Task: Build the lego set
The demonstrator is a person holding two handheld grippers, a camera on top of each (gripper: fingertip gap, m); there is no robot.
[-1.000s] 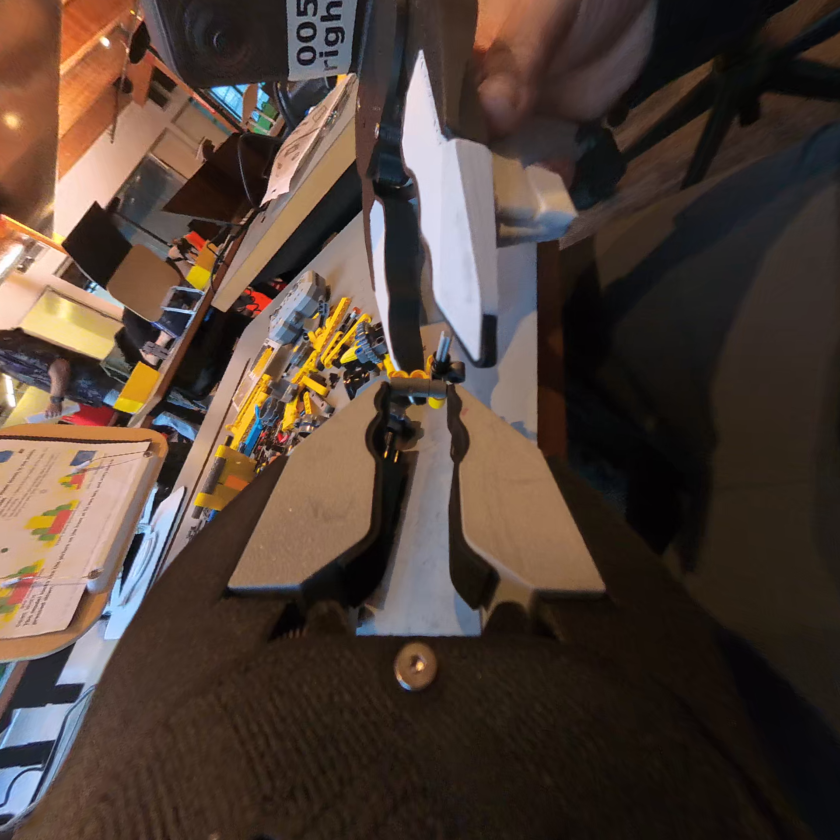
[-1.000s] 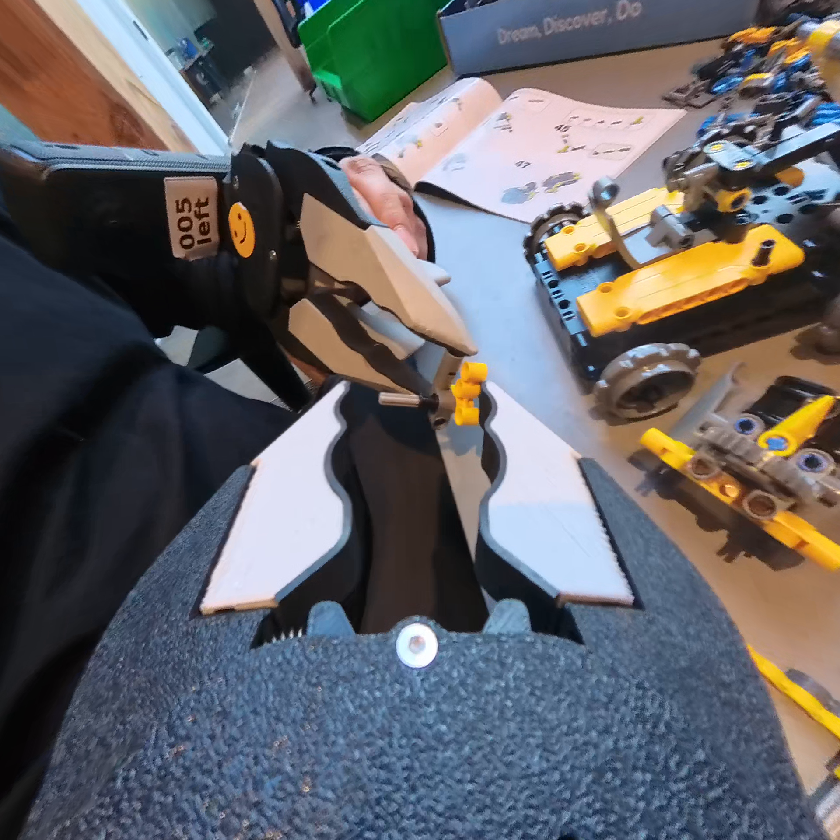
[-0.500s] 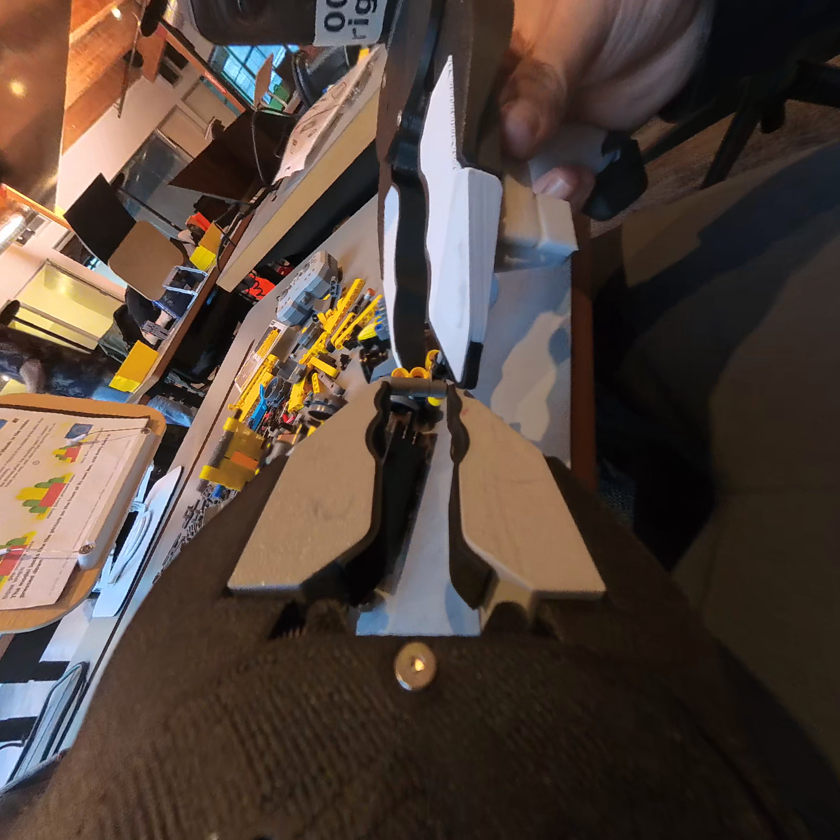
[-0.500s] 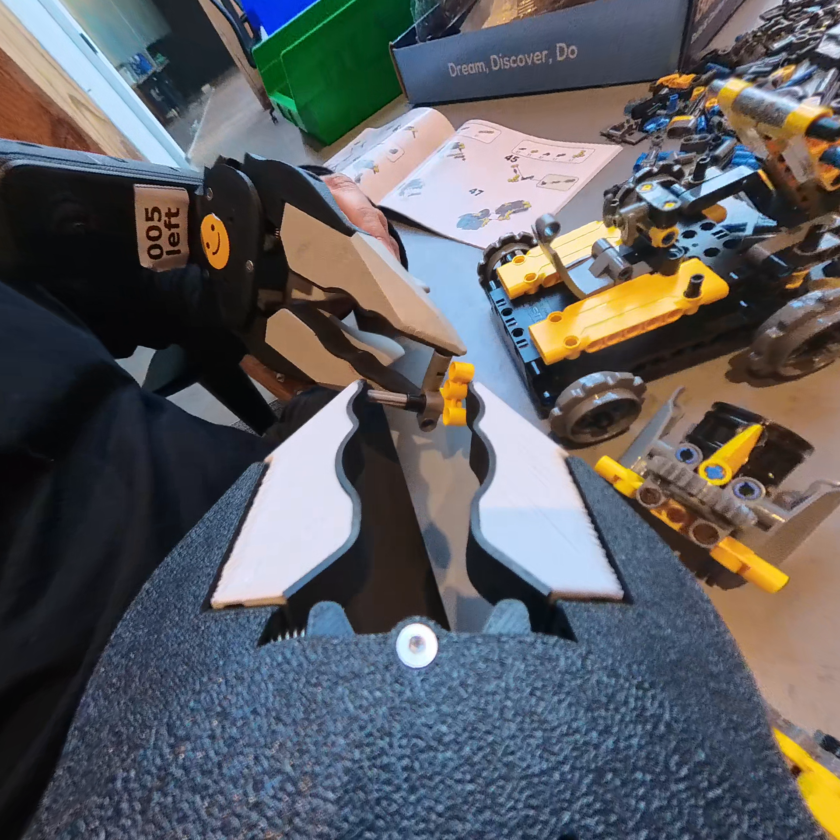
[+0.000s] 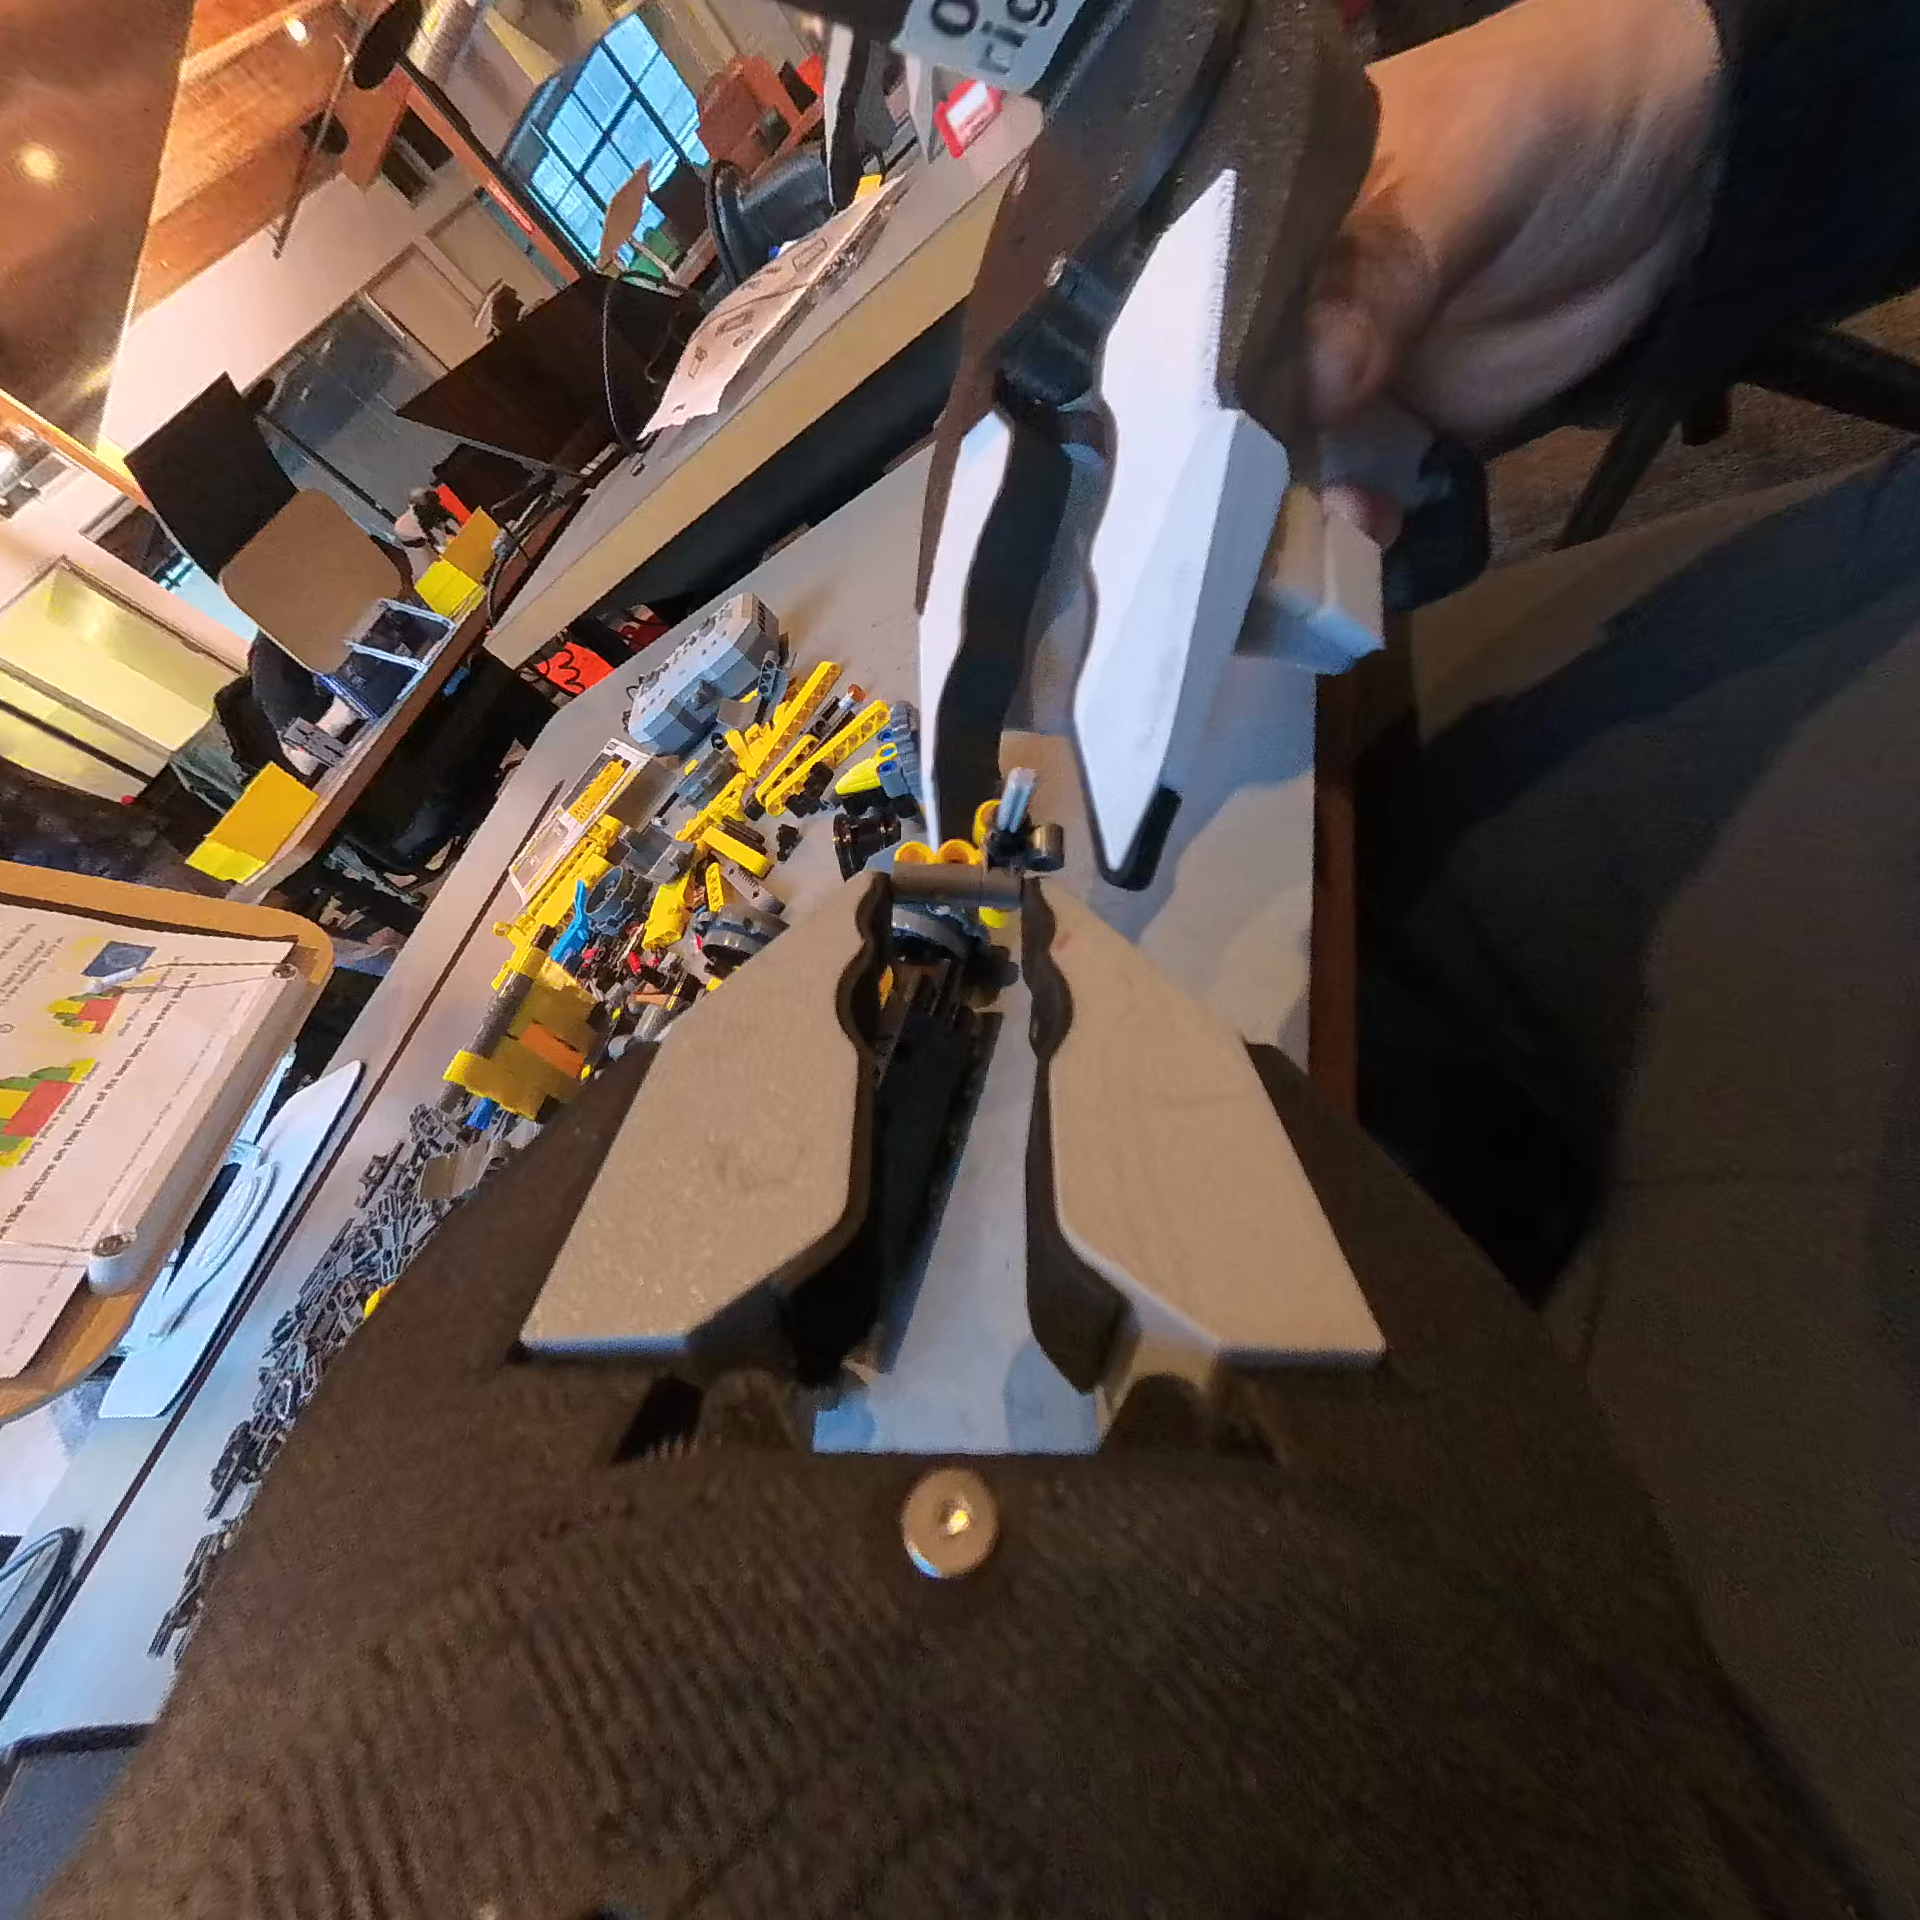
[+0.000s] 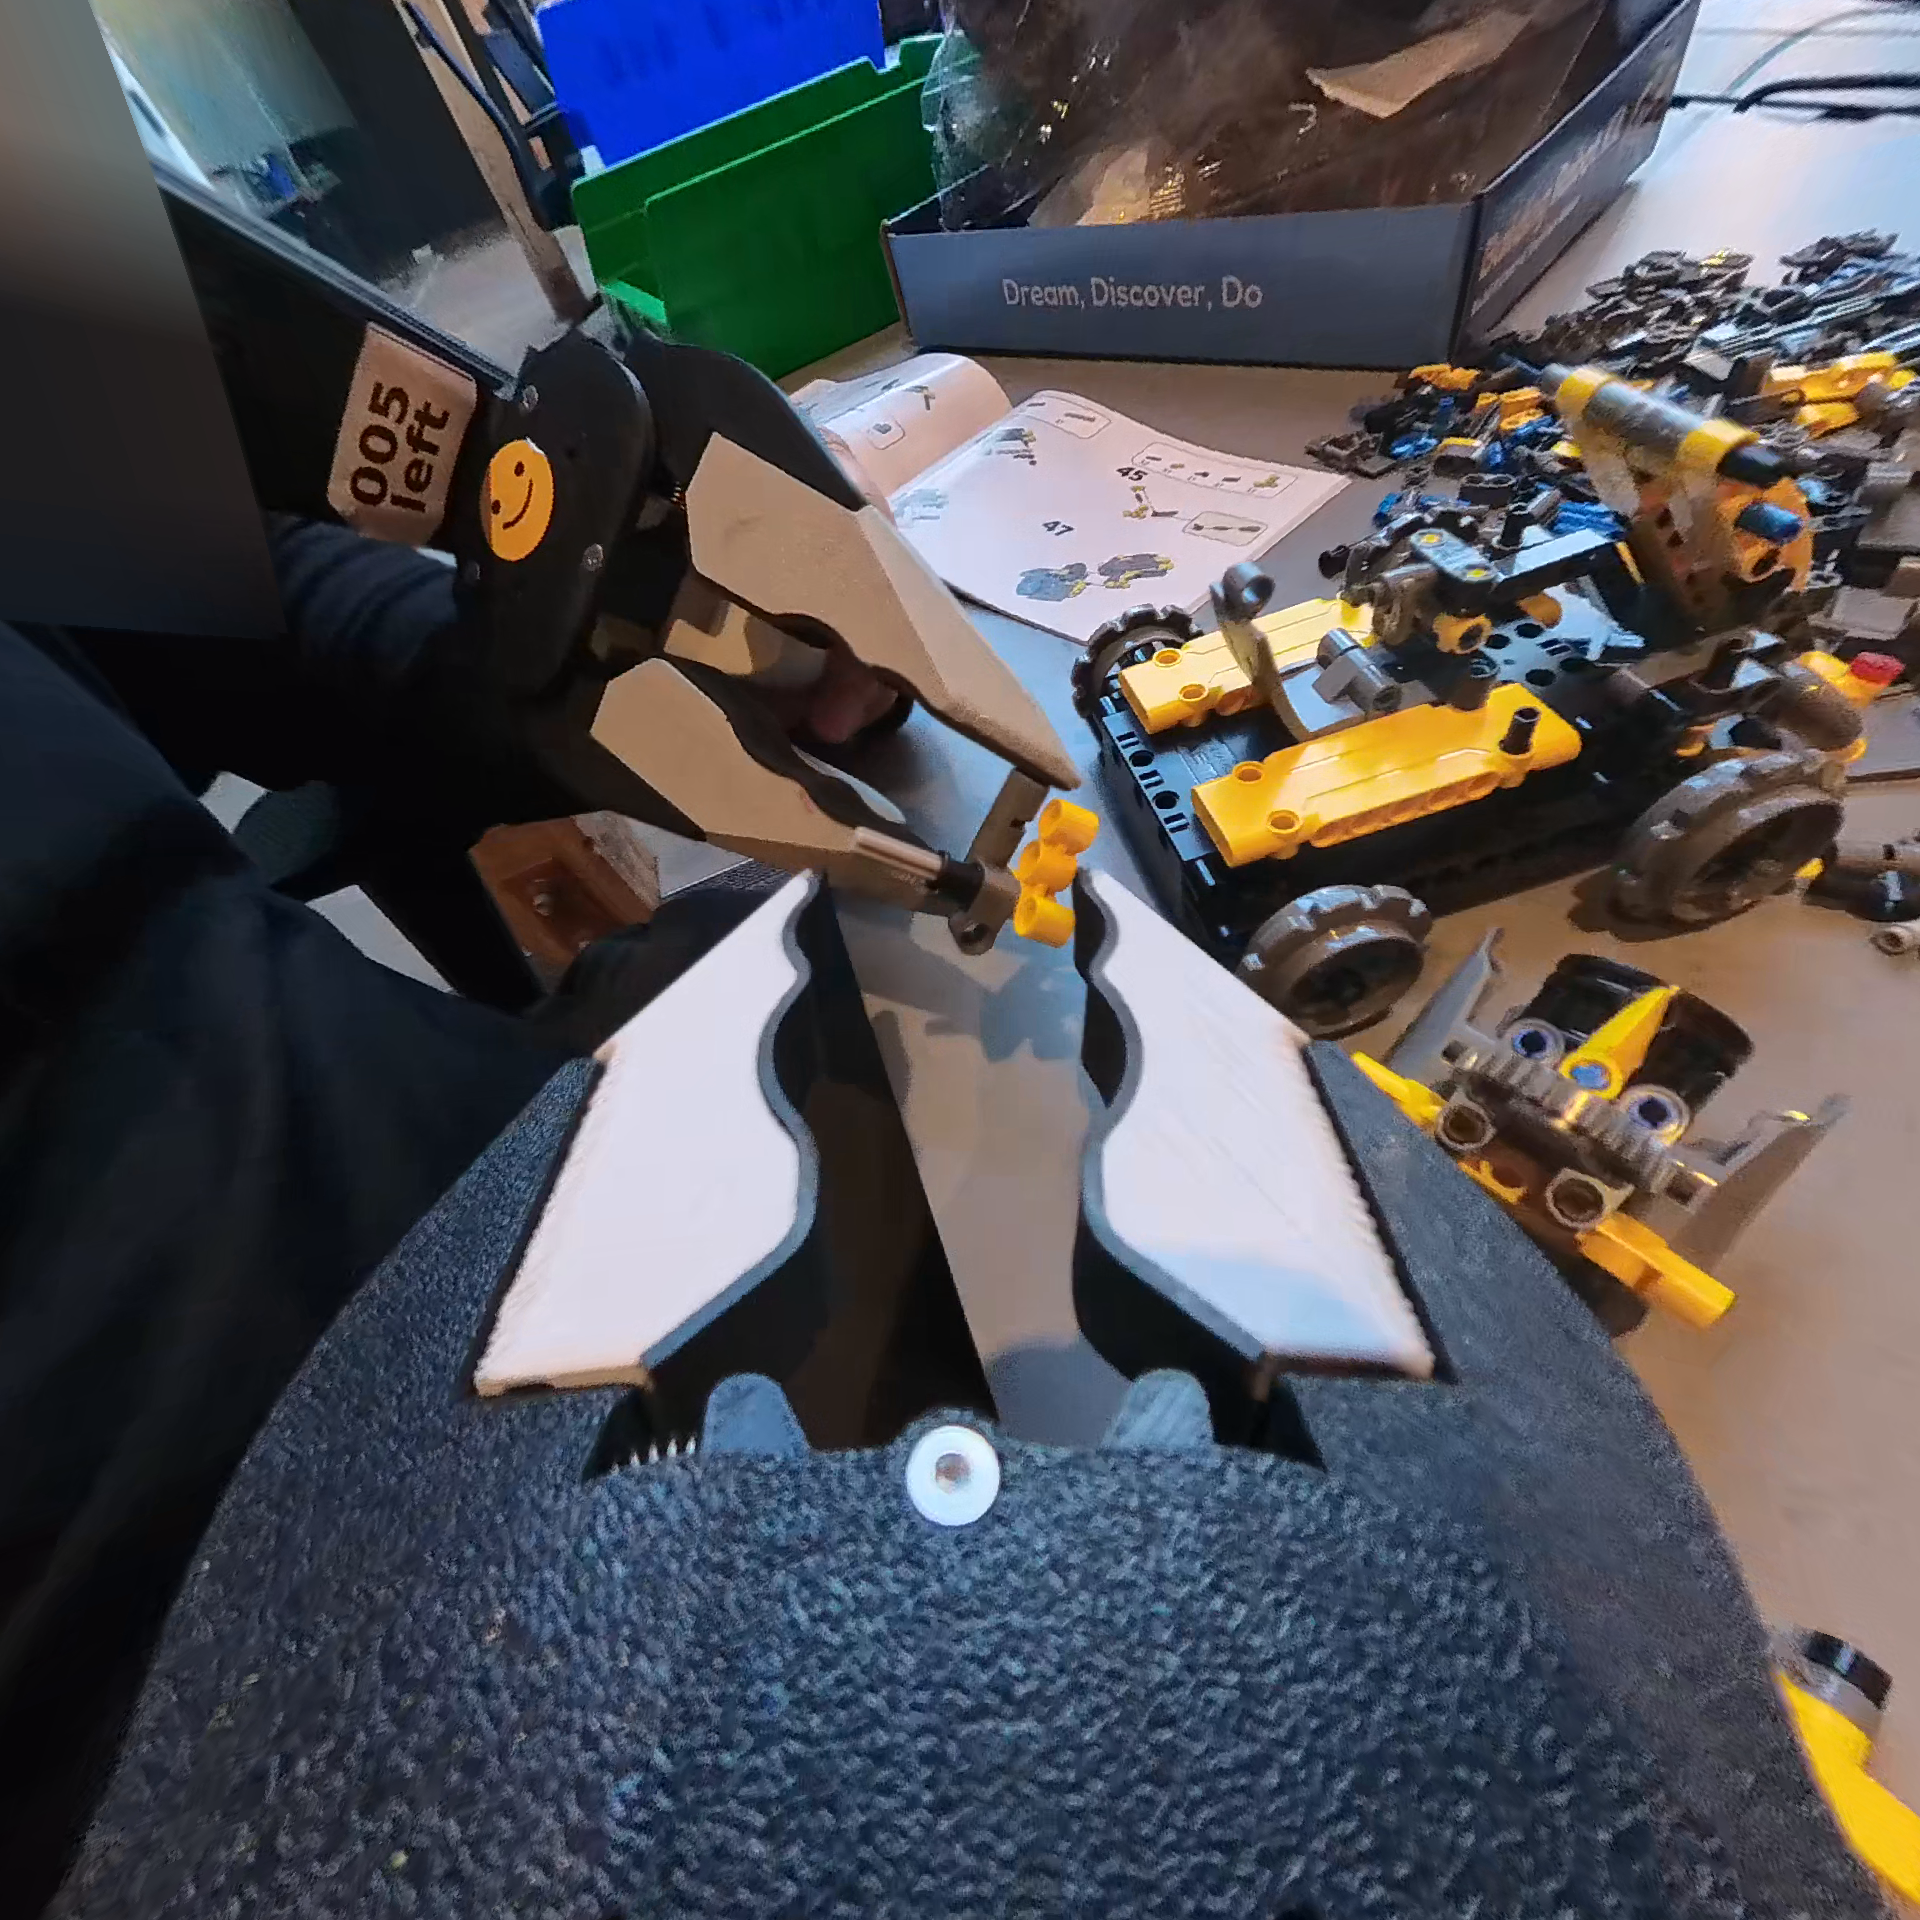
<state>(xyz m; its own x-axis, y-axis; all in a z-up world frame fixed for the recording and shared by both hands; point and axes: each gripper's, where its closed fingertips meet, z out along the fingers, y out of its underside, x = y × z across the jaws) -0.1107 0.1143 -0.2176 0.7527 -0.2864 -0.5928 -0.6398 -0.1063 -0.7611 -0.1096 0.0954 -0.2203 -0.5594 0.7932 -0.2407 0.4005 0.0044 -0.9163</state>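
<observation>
My left gripper (image 5: pixel 956 904) is shut on a small assembly (image 5: pixel 945 883) made of a grey connector, a yellow connector and a short axle. It holds the assembly in the air above the near edge of the grey table (image 6: pixel 1766 1403). My right gripper (image 6: pixel 948 883) is open, and its tips stand on either side of the same assembly (image 6: pixel 1055 862). The yellow connector is close to its right fingertip (image 6: pixel 1101 914). In the left wrist view the right gripper (image 5: pixel 1034 842) comes in from above. In the right wrist view the left gripper (image 6: pixel 966 821) comes in from the left.
A yellow-and-black wheeled model (image 6: pixel 1403 748) stands on the table right of the grippers. A small gear sub-assembly (image 6: pixel 1558 1132) lies in front of it. Behind are an open instruction booklet (image 6: pixel 1091 499), a grey box (image 6: pixel 1184 291), a green bin (image 6: pixel 769 229) and loose parts (image 5: pixel 707 831). Both grippers' tips are close together, under 4 cm apart.
Both grippers have stayed together at the small assembly while moving and tilting, so more of the far table shows. The right gripper's jaws look slightly narrower. The left still holds the assembly.
</observation>
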